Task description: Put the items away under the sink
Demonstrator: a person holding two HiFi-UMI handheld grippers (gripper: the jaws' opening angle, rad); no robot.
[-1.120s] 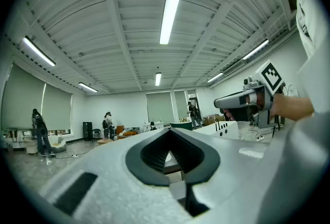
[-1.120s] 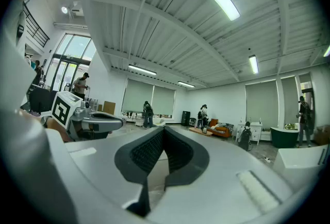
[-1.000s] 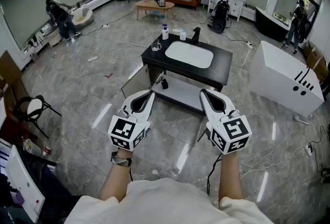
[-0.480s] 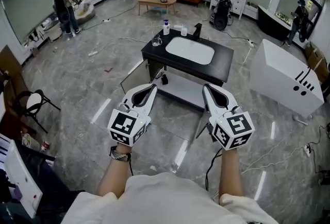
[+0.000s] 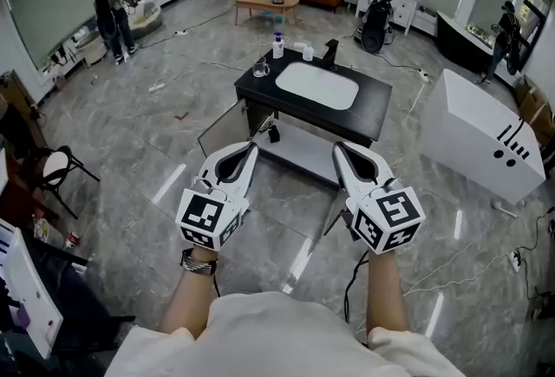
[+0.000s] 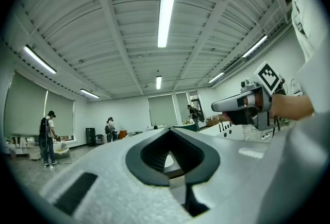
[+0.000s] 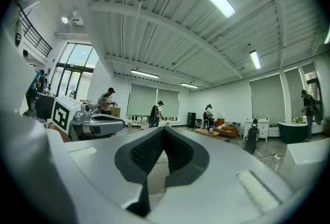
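The left gripper and right gripper were both closed and empty, well apart from the sink. On its counter stood a bottle, probably light plastic; its body seemed best to grip.

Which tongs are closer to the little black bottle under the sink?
Left. The left tongs are just left of the black bottle; the right tongs are farther off to its right.

Your head camera looks steeply down toward the sink; your left gripper and right gripper cameras tilt ceilingward
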